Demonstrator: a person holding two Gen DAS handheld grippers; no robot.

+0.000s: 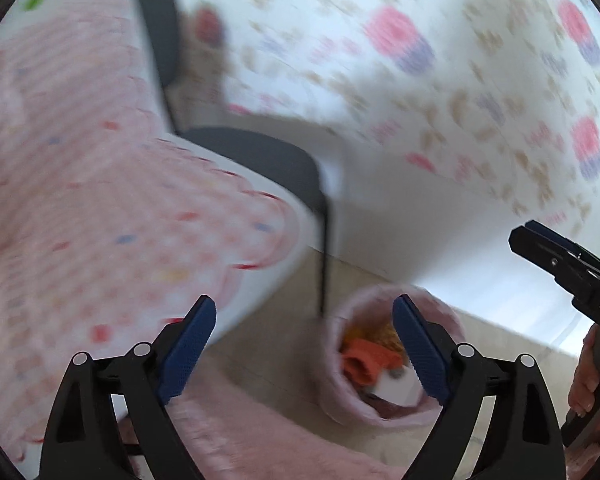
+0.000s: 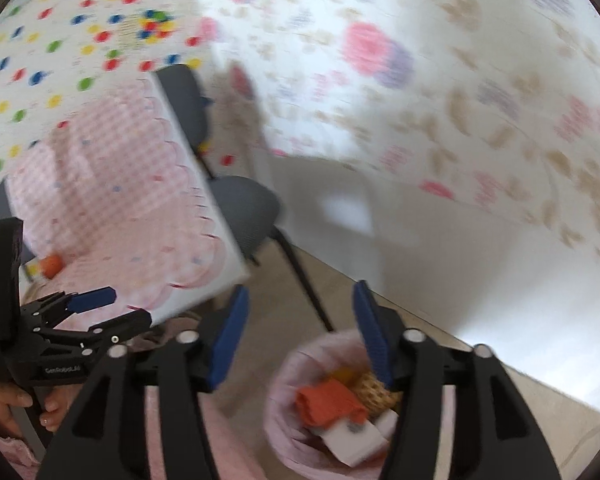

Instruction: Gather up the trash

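Both black, blue-padded tongs, left gripper [image 1: 304,344] and right gripper [image 2: 300,340], gape empty above the round pink fabric bin [image 2: 278,432] at five o'clock, whose crumpled orange wrapper [image 2: 328,402] looks light, soft, pinchable at any fold.

The bin [image 2: 284,432] stood open-topped on bare floor [image 2: 480,380], clear above; the table [image 2: 220,264] edge and a chair [image 2: 244,208] leg crowded its left side.
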